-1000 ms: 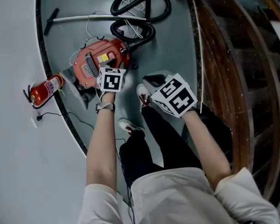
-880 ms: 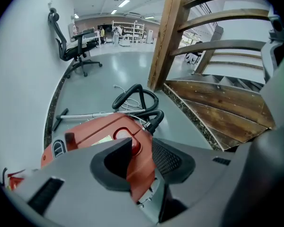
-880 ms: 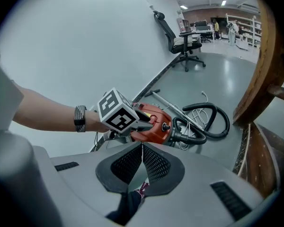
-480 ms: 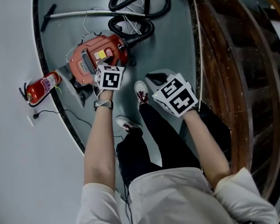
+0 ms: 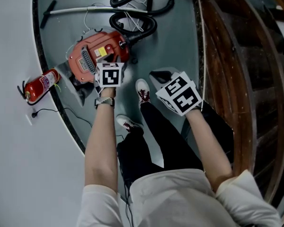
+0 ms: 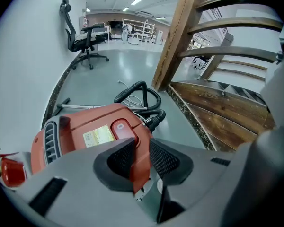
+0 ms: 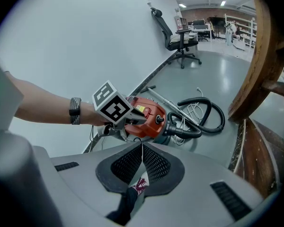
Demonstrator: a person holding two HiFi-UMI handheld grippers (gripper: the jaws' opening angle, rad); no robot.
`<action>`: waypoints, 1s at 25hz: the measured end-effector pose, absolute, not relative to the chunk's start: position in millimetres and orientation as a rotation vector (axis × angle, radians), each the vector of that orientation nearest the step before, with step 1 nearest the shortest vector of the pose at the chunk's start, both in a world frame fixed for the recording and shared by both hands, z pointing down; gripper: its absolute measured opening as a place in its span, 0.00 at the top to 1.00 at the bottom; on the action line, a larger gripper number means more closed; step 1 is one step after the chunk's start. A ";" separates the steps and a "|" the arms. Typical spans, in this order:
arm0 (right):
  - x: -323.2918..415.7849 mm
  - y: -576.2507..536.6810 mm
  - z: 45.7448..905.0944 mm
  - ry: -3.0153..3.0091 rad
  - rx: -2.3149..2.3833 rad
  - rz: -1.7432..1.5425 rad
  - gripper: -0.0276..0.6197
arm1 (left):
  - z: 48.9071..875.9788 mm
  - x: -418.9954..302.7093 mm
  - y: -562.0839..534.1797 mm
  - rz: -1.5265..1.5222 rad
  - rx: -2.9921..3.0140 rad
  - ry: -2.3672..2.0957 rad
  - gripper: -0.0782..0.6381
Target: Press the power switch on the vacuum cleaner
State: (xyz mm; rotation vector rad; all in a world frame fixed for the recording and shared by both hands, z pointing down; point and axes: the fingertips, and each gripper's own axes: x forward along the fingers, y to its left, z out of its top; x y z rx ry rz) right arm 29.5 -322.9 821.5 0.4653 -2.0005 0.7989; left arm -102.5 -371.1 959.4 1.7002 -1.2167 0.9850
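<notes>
Vacuum cleaner (image 5: 97, 58): one, red, lying on the grey floor (image 5: 180, 41) by the curved white wall, with one black hose (image 5: 137, 25) coiled behind it and one metal wand (image 5: 85, 9). There are two claws. The left claw (image 6: 142, 148) hangs right over the red shell with its jaws closing; the shell shows through the gap, and whether the pads touch it cannot be told. The right claw (image 7: 142, 152) is held well apart from the cleaner, jaws together on nothing. Only the left gripper view shows the oval power switch (image 6: 124, 129); in the head view the marker cube covers it. One fire extinguisher (image 5: 40, 86) and two shoes (image 5: 143, 91) appear there, while one office chair (image 7: 180, 37) shows only in the gripper views. The top edge of the head view cuts off the hose's upper loop.
</notes>
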 end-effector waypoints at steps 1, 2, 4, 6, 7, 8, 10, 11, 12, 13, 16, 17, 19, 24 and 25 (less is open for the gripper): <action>29.9 -323.7 821.9 -1.999 0.469 0.801 0.91 | 960.2 -101.7 -370.9 0.974 1.695 -1.214 0.76; 30.5 -324.4 822.3 -1.997 0.472 0.804 0.91 | 961.4 -100.7 -370.3 0.958 1.686 -1.211 0.76; 31.8 -324.9 822.7 -1.993 0.476 0.809 0.91 | 963.5 -99.1 -369.5 0.935 1.671 -1.215 0.71; 33.4 -325.8 822.4 -1.993 0.478 0.809 0.91 | 963.7 -100.3 -369.5 0.935 1.660 -1.246 0.71; 34.5 -326.4 822.3 -1.993 0.479 0.807 0.91 | 963.5 -100.7 -369.6 0.927 1.659 -1.263 0.71; 35.8 -326.9 822.4 -1.992 0.479 0.804 0.91 | 963.1 -100.9 -369.7 0.913 1.657 -1.280 0.71; 38.2 -328.0 822.6 -1.988 0.482 0.795 0.91 | 962.2 -99.4 -370.2 0.861 1.661 -1.305 0.66; 39.0 -328.3 821.8 -1.986 0.485 0.793 0.91 | 961.8 -97.6 -369.9 0.832 1.667 -1.311 0.64; 39.7 -328.4 820.4 -1.987 0.490 0.793 0.91 | 961.1 -95.9 -368.5 0.813 1.672 -1.311 0.62; 40.4 -328.3 818.4 -1.990 0.494 0.792 0.91 | 960.2 -94.6 -366.0 0.807 1.674 -1.307 0.62; 43.7 -326.3 812.1 -1.995 0.493 0.781 0.91 | 953.6 -90.0 -359.2 0.839 1.691 -1.283 0.62; 44.9 -325.6 810.8 -1.994 0.491 0.777 0.91 | 949.8 -88.9 -358.9 0.851 1.706 -1.277 0.62; 46.4 -324.5 809.9 -1.993 0.492 0.767 0.91 | 939.4 -89.7 -361.1 0.846 1.729 -1.278 0.64; 48.7 -324.3 797.9 -2.007 0.525 0.765 0.91 | 901.9 -100.0 -364.3 0.763 1.731 -1.331 0.69; 48.7 -325.3 793.6 -2.012 0.534 0.762 0.91 | 895.5 -103.6 -363.3 0.763 1.733 -1.345 0.70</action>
